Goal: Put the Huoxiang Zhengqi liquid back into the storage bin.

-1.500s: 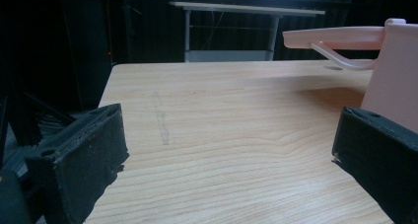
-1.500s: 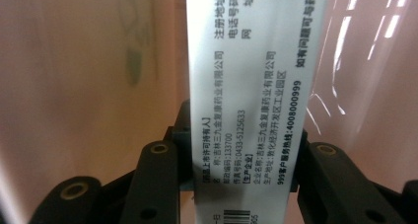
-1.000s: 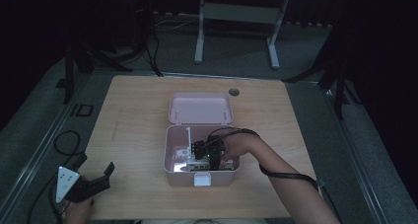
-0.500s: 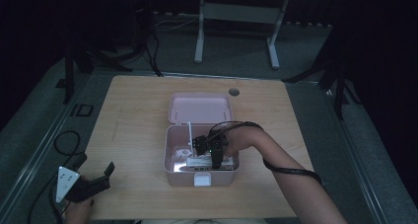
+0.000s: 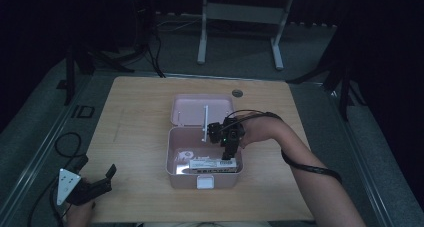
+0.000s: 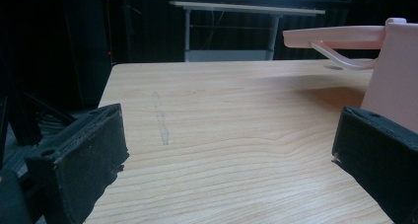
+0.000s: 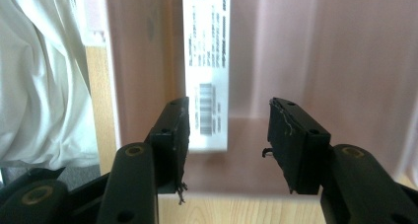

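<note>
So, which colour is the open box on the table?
Pale pink: the box and its lid, best in the high view.

Pink box [image 5: 185, 174]: smooth plastic; table [image 5: 135, 112]: matt wood grain; carton [image 5: 212, 164]: printed cardboard.

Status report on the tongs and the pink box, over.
Right tongs open over pink box, jaws just opening, nothing between. White carton lies inside, front wall. Left tongs open, nothing held. No obstruction.
</note>
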`<action>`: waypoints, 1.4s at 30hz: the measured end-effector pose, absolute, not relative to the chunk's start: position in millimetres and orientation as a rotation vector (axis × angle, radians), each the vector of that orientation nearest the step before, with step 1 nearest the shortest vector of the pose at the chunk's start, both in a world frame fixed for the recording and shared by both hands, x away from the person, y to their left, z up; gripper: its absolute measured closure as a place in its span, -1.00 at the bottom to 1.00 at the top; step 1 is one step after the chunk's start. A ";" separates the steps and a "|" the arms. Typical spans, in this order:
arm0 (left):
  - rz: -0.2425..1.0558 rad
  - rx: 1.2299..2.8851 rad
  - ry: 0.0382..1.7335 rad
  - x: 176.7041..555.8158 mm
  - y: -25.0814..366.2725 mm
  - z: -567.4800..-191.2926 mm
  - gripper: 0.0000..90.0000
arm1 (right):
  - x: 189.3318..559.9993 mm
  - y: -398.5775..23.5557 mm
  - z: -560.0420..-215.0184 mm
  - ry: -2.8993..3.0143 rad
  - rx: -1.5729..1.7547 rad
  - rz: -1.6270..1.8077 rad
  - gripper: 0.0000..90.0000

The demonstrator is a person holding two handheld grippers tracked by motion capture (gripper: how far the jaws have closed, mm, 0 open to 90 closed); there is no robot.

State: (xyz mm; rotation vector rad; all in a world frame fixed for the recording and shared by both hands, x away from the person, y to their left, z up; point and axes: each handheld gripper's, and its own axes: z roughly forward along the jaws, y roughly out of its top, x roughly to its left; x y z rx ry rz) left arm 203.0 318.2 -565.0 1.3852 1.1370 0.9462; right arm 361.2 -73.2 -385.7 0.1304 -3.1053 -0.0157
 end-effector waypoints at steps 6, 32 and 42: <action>0.945 1.385 1.139 203.1 318.2 -565.0 -1.00 | 368.3 -95.3 -369.6 -3.133 0.071 -0.066 0.05; 0.949 1.386 1.138 203.0 318.0 -565.0 -1.00 | 416.6 -201.1 -423.7 -3.269 -0.453 -0.299 -0.71; 0.947 1.386 1.137 202.9 318.3 -565.0 -1.00 | 421.0 -223.5 -465.5 -3.338 -0.604 -0.447 -0.72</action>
